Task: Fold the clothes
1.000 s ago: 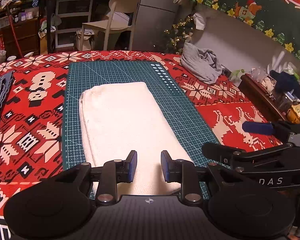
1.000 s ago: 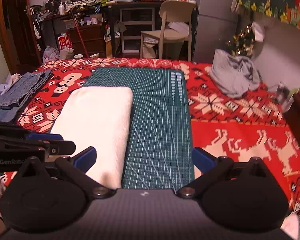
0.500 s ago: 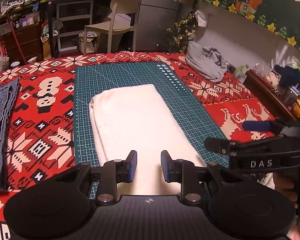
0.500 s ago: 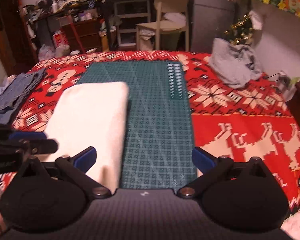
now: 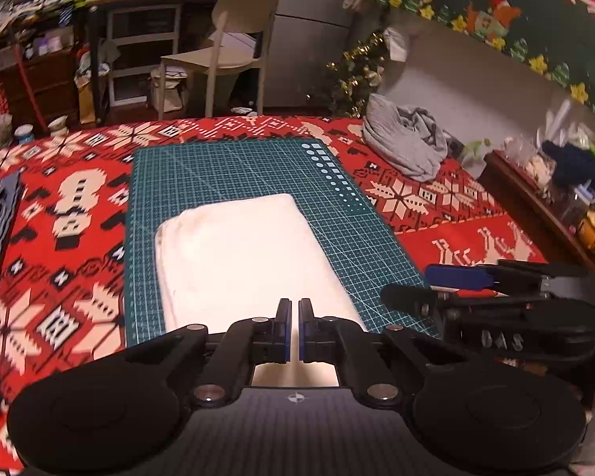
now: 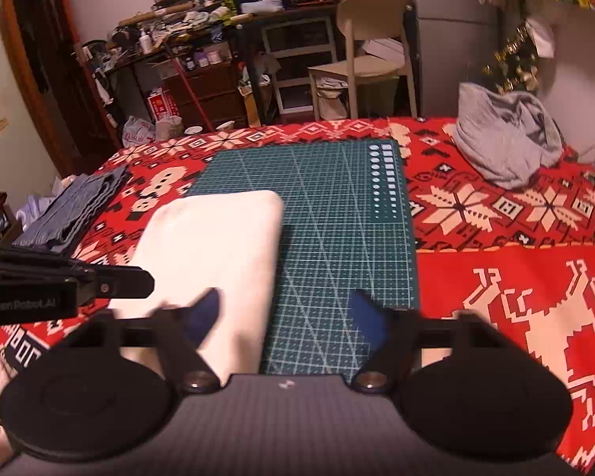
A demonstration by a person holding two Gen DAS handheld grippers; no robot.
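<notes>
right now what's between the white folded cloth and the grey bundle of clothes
In the right wrist view: bare green cutting mat, then red patterned blanket, between white cloth and grey bundle.

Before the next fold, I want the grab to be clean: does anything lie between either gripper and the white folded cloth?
Nothing visible does. The white folded cloth lies alone on the green cutting mat, directly ahead of the left gripper and the right gripper. The grey garment and the jeans sit well aside.
</notes>
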